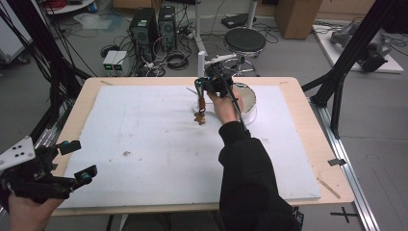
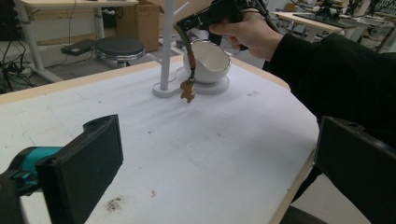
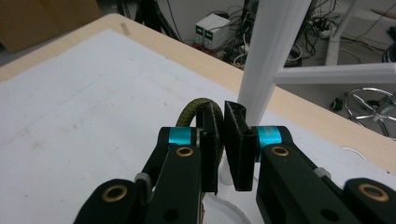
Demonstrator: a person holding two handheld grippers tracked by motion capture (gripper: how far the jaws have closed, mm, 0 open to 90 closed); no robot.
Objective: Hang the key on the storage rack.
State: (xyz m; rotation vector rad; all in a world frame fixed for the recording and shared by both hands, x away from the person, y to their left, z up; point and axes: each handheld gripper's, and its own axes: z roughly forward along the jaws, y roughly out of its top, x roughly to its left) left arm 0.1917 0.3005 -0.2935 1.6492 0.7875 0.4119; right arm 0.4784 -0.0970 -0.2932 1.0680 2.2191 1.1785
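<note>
One keychain (image 1: 200,109) hangs pinched in the right tool (image 1: 199,87) (left tool (image 1: 77,161) spread, empty), beside one bowl (image 1: 248,99).

Behind the wooden table (image 1: 322,139) the grey floor (image 1: 288,57) holds 2 black computer towers (image 1: 153,26), a round black stool (image 1: 245,41), tangled cables (image 1: 175,60) and cardboard boxes (image 1: 298,17).
</note>
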